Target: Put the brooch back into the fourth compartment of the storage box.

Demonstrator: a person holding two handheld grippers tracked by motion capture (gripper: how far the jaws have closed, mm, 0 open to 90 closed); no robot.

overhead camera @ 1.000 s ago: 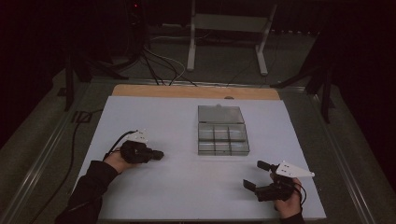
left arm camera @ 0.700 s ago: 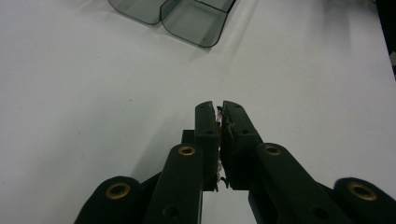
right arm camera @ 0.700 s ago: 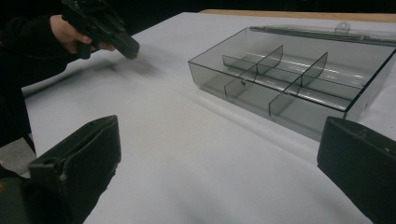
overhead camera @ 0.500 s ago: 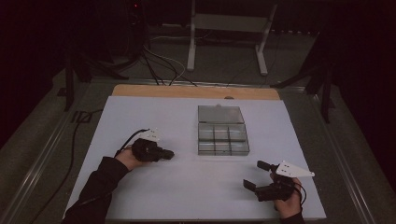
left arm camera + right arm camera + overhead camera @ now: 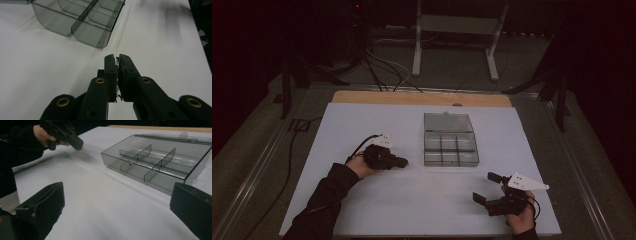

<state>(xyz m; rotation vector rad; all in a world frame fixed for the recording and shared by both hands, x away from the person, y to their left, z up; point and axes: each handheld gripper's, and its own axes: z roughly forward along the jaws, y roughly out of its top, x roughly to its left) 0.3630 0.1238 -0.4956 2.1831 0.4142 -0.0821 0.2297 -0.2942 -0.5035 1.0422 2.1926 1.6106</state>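
- Smoky clear plastic compartment box [image 5: 450, 145] lies open at centre frame on the white table [image 5: 362, 200], lid flat behind, cells apparently empty.
- Left gripper [image 5: 400, 162], just left of the box, has jaws pinched together; something tiny and reddish seems caught between them, too small to name.
- My guess: it is headed for a near cell, so come in low over the front wall and release gently.
- Right gripper [image 5: 484, 187], lower right, rests with jaws spread wide, holding nothing.
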